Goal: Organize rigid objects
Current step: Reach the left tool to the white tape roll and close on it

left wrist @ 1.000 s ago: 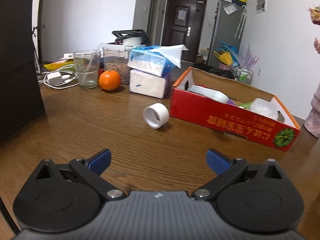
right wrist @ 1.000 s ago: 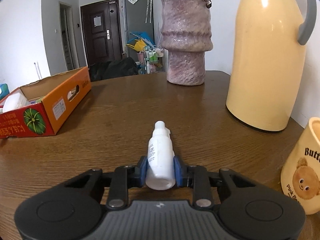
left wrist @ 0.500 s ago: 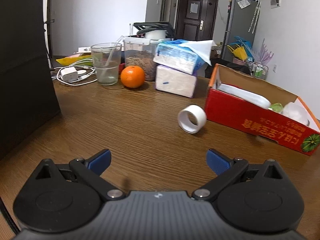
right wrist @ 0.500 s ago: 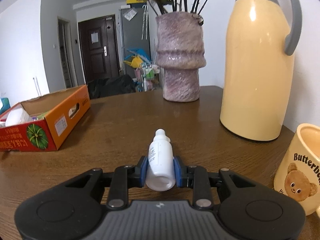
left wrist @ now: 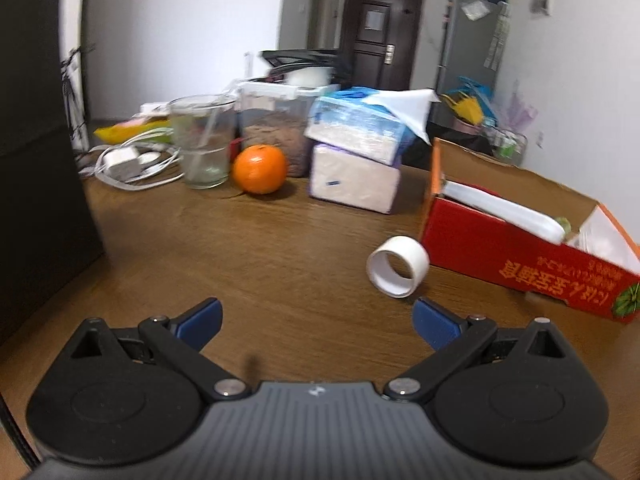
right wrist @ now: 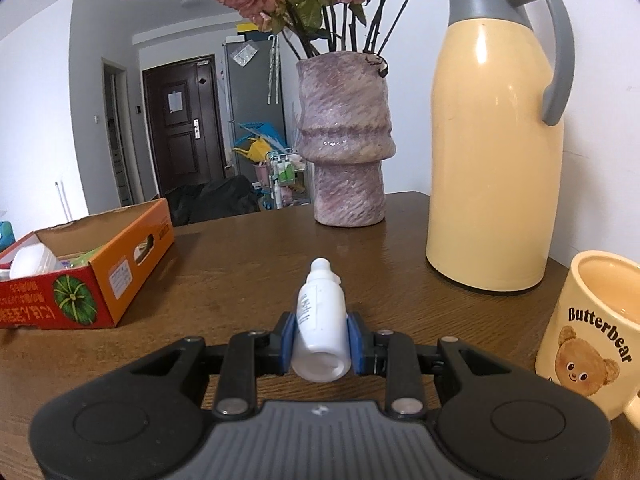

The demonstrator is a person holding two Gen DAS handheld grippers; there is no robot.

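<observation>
My right gripper is clamped on a small white bottle, its blue pads pressing both sides; the bottle lies along my fingers with its flat base toward the camera and its capped neck pointing away, over the brown wooden table. My left gripper stands wide with nothing between its blue fingertips, above bare tabletop.

Just ahead of my left gripper, toward its right finger, a white tape roll lies on its side, hollow facing me. It sits just beside the near corner of a red and orange cardboard box, whether touching I cannot tell. Inside the box I see white items and something green. From my right side the same box is off to the left, well apart from the bottle.

Farther out on the left: an orange, a glass, two stacked tissue packs and a charger with cable. On the right: a purple vase of dried roses, a cream thermos jug and a bear mug.
</observation>
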